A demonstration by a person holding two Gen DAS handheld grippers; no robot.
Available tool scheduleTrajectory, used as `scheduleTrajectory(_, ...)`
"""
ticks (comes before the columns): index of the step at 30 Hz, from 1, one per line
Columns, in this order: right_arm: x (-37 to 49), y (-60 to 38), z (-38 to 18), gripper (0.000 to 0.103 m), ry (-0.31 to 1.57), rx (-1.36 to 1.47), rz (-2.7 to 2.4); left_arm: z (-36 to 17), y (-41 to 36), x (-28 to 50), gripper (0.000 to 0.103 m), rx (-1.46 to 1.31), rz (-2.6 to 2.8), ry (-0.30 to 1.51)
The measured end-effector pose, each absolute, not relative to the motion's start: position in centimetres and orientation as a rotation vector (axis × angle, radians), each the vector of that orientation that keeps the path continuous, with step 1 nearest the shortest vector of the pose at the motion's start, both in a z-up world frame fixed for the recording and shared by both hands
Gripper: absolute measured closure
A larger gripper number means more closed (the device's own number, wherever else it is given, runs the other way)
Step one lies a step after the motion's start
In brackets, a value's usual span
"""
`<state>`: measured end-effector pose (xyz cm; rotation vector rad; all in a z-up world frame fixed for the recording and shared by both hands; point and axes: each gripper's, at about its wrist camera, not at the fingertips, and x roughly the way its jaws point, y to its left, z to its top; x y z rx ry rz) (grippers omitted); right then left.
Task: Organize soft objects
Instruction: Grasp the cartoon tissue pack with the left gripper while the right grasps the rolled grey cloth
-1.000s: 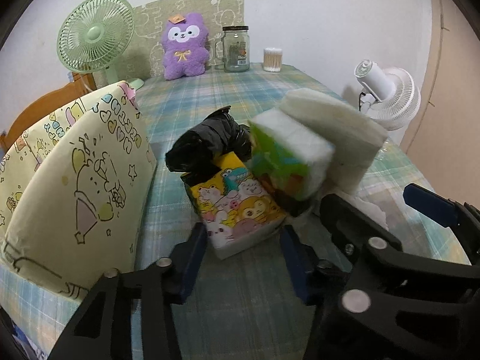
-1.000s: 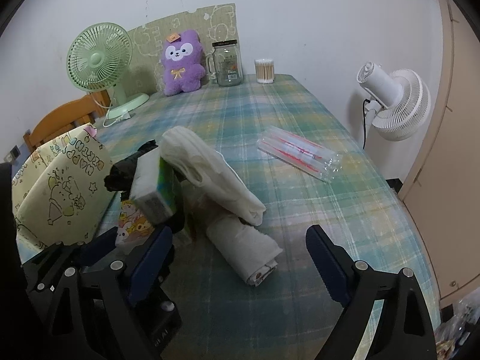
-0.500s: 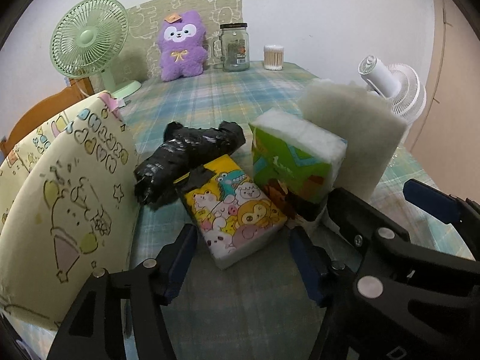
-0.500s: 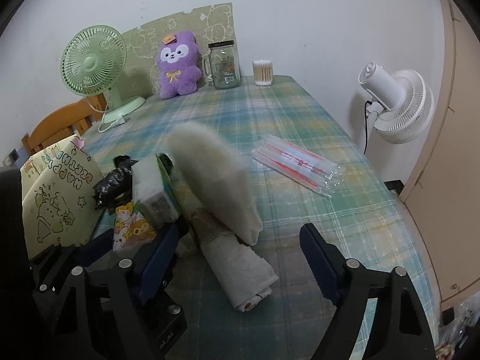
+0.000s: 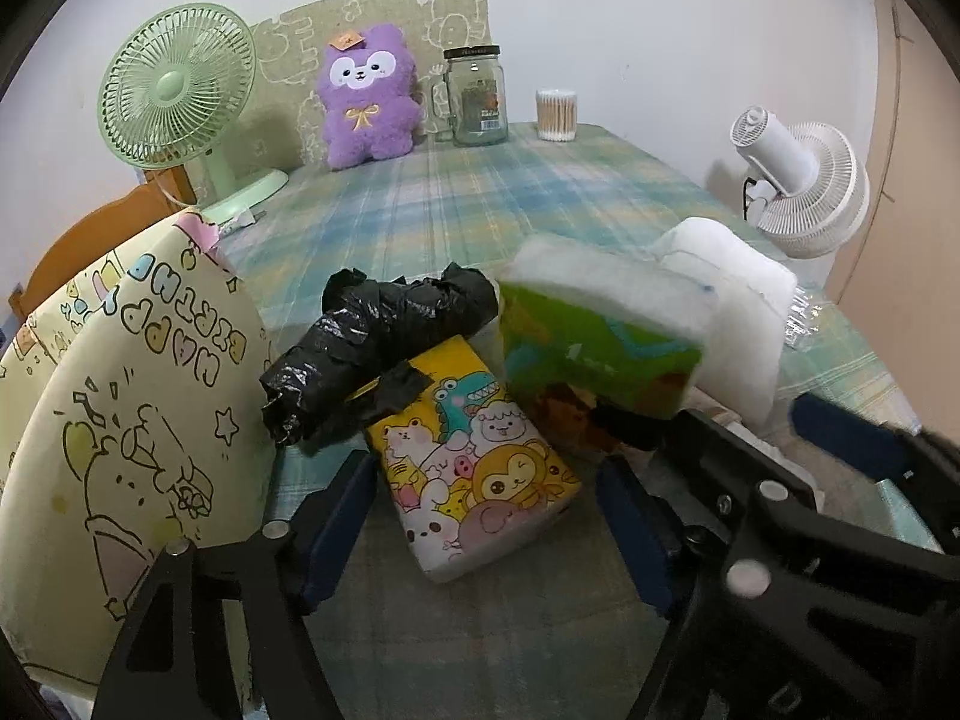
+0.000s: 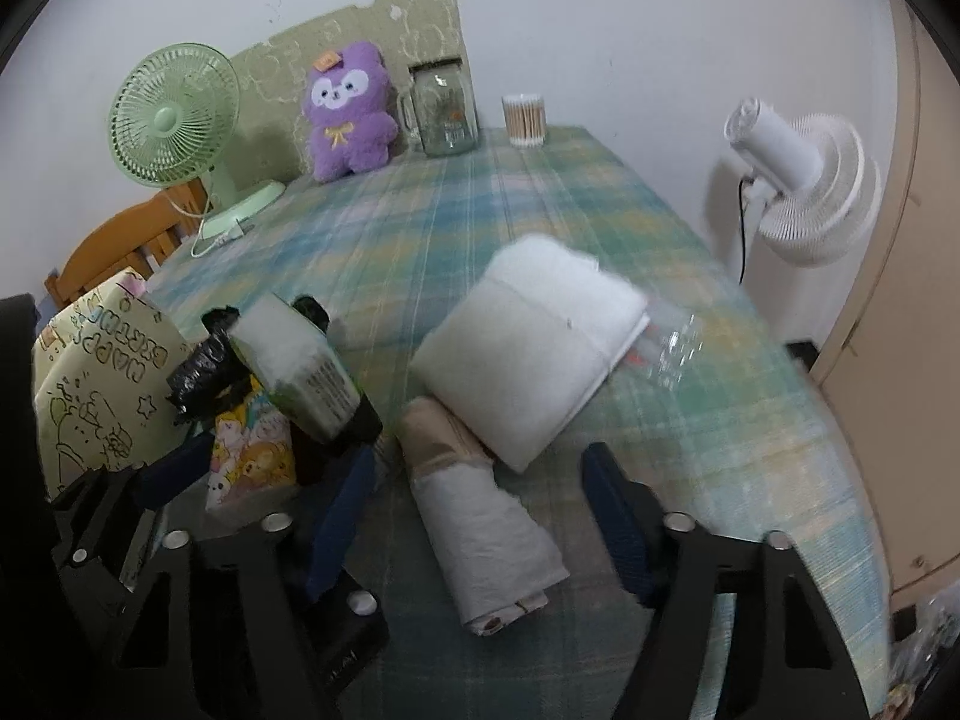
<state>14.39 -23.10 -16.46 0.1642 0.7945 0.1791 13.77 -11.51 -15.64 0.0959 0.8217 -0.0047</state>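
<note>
Left gripper [image 5: 483, 534] was opening around a glossy cartoon-printed tissue pack [image 5: 480, 471], untouched; crinkled black bag roll [image 5: 372, 348] at 11 o'clock. Right gripper [image 6: 477, 513] was closing, pads clear of the soft white roll [image 6: 489, 531] between.

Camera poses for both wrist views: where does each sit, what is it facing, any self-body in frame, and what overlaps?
Left wrist: on the left gripper, angled down the table at the cartoon tissue pack between its opening jaws; the right gripper's black frame shows at lower right.
Right wrist: on the right gripper, angled down at the rolled white bag between its closing jaws; the left gripper shows at lower left.
Shared: green tissue pack, folded white towel, purple plush, green fan.
</note>
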Motion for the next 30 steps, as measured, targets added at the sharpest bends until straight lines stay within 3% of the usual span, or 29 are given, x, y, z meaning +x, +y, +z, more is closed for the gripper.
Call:
scheduleTrajectory(2, 14.5, -23.1, -16.6, 0.054, 0.801, 0.175, 0.183, -15.6, -11.9, 13.6, 0.035, 0.120, -0.014, 0.813)
scheduleTrajectory(7, 14.6, -22.8, -16.7, 0.072, 0.819, 0.214, 0.213, -15.5, -12.0, 13.3, 0.045, 0.128, -0.039, 0.810)
scheduleTrajectory(8, 14.5, -22.8, -16.7, 0.081, 0.822, 0.215, 0.210, -15.5, -12.1, 13.3, 0.046, 0.128, -0.041, 0.810)
scheduleTrajectory(30, 10.0, -21.9, -14.1, 0.086, 0.755, 0.174, 0.154, -12.9, -11.4, 9.1, 0.049, 0.071, -0.112, 0.777)
